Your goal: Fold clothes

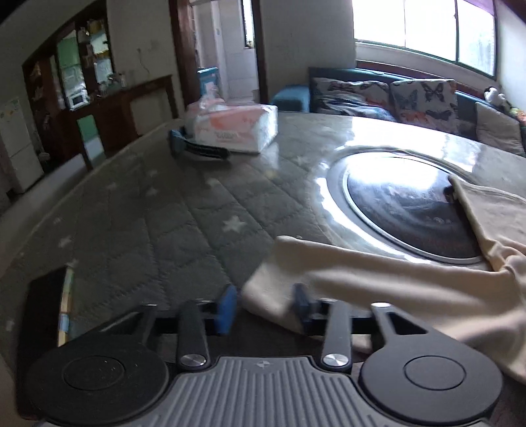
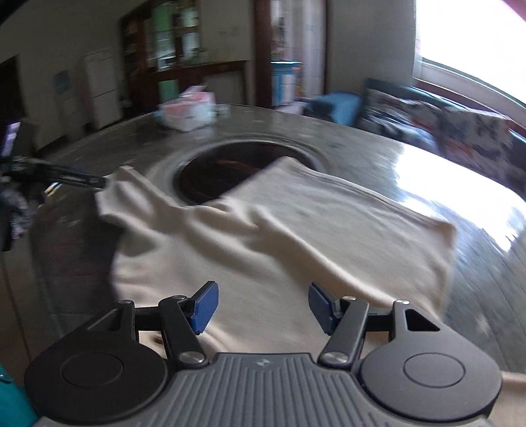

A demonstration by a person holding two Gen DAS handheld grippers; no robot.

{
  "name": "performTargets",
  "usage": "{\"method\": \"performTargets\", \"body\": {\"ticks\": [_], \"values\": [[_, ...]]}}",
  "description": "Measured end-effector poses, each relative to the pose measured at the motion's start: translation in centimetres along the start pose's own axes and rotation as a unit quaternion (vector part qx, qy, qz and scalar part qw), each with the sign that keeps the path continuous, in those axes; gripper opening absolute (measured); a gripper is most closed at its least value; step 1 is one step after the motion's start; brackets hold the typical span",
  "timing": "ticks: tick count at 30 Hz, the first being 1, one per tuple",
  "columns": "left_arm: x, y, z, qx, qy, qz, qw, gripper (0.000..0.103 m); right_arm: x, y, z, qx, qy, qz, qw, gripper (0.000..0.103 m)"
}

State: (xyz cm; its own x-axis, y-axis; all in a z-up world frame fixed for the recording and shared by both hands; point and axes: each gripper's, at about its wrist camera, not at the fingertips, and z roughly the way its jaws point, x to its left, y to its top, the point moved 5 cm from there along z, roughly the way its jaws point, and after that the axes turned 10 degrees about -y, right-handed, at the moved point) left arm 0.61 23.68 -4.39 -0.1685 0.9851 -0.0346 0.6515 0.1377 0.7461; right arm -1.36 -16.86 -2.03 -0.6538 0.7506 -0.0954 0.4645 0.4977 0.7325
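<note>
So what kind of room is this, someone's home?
Most likely a lived-in living and dining room: a sofa with butterfly cushions under a window, a cabinet with a microwave, and a round table with a cream garment spread on it.

Cream garment [image 2: 263, 230], grey star-patterned table cover [image 1: 164, 210]

cream garment [image 2: 282, 230]: 1 | tissue packs [image 1: 235, 126]: 1 | round dark inset [image 1: 404, 213] in table: 1 | butterfly cushions [image 1: 424, 101]: 2 | white microwave [image 1: 77, 98]: 1 | grippers counted: 2, left gripper [image 1: 266, 303], right gripper [image 2: 261, 305]
</note>
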Motion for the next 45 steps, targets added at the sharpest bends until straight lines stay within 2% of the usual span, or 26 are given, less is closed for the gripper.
{"method": "performTargets", "body": {"ticks": [1, 2, 3, 11, 16, 18, 21, 25, 28, 31, 33, 36, 38, 41, 45], "values": [[-0.2, 0.1, 0.1, -0.002, 0.002, 0.009, 1.0000, 0.021, 0.7, 0.3, 0.3, 0.000, 0.006, -0.011, 1.000, 0.062], [-0.5, 0.2, 0.2, -0.005, 0.005, 0.017, 0.9998, 0.010, 1.5, 0.6, 0.6, 0.000, 0.011, -0.023, 1.000, 0.062], [-0.6, 0.3, 0.2, -0.007, 0.008, 0.024, 0.9996, 0.006, 2.2, 0.9, 0.9, 0.001, 0.016, -0.033, 0.999, 0.062], [-1.2, 2.3, -1.0, -0.060, 0.028, 0.048, 0.9966, 0.005, 6.4, 3.3, 4.7, 0.006, 0.051, -0.065, 0.997, 0.062], [-1.4, 3.3, -2.7, -0.097, 0.027, 0.052, 0.9936, 0.005, 8.9, 2.6, 5.8, 0.020, 0.067, -0.100, 0.993, 0.062], [-1.1, 3.6, -3.2, -0.105, 0.029, 0.050, 0.9928, 0.005, 9.7, 2.2, 5.1, 0.020, 0.089, -0.112, 0.989, 0.062], [-0.8, 3.3, -2.6, -0.091, 0.037, 0.050, 0.9940, 0.006, 10.3, 1.6, 4.3, 0.017, 0.100, -0.124, 0.987, 0.062], [-0.3, 1.9, -0.8, -0.043, 0.049, 0.045, 0.9969, 0.008, 9.8, 1.5, 3.2, 0.021, 0.120, -0.100, 0.987, 0.062], [0.1, 1.3, -0.4, -0.022, 0.054, 0.038, 0.9976, 0.013, 8.2, 1.9, 2.1, 0.014, 0.117, -0.074, 0.990, 0.062], [-0.3, 1.5, -1.0, -0.023, 0.067, 0.038, 0.9968, 0.017, 5.6, 2.0, 1.3, 0.008, 0.086, -0.051, 0.995, 0.062], [-1.4, 1.7, -1.6, -0.031, 0.061, 0.039, 0.9969, 0.018, 3.7, 2.0, 0.9, 0.007, 0.061, -0.033, 0.998, 0.062], [-4.4, 2.4, -2.6, -0.046, 0.016, 0.048, 0.9977, 0.018, 0.4, 1.2, 0.8, 0.013, 0.020, 0.003, 1.000, 0.062], [-7.6, 2.6, -2.8, -0.050, -0.044, 0.061, 0.9959, 0.018, -1.5, 0.4, 0.8, 0.020, -0.006, 0.026, 0.999, 0.062], [-12.7, 2.7, -3.0, -0.051, -0.141, 0.080, 0.9855, 0.018, -3.4, -0.8, 1.1, 0.029, -0.029, 0.056, 0.998, 0.062], [-17.8, 2.4, -1.5, -0.027, -0.226, 0.088, 0.9698, 0.018, -5.0, -2.1, 1.1, 0.034, -0.050, 0.076, 0.995, 0.062]]}}
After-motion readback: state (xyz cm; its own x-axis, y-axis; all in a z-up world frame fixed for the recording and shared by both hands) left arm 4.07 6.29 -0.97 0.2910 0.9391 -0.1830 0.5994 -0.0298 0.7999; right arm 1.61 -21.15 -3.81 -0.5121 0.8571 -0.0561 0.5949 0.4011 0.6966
